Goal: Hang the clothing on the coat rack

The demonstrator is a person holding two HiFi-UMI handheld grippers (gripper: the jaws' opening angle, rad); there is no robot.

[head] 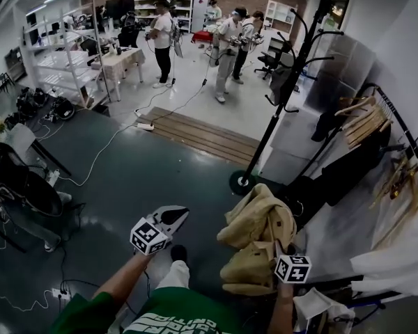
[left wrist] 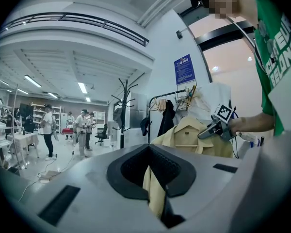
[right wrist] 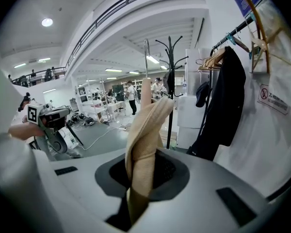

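The jacket point(head: 254, 239) is held in the air close to the person, above the floor. The rack point(head: 292, 82) stands farther off, beyond it. The jaws of the right gripper point(right wrist: 144, 178) are clamped on a thick fold at the jacket's top, by the collar. A metal hook point(right wrist: 146, 57) is seen just above that fold and probably belongs to a hanger inside the jacket. The jaws of the left gripper point(left wrist: 153, 181) are closed on a thin strip of the same tan cloth, perhaps a sleeve or a hem; which one cannot be told.

The step in hand is judged to be the carry to the rack. It is best done with the right grip kept firm near the collar and the top raised to the height of a free prong. A prong clear of the dark garment point(head: 282, 85) already on the rack should be chosen. The hook's opening should be turned toward that prong and lowered over it before either pair of jaws is opened. The lower cloth should be held off the floor and away from the rack's base point(head: 240, 181) by the left gripper. The rail point(head: 386, 110) at the right is best avoided.

The jacket's long axis is roughly upright, with the collar up at the right gripper and the body hanging below. In the left gripper view the open collar is turned toward the left gripper.
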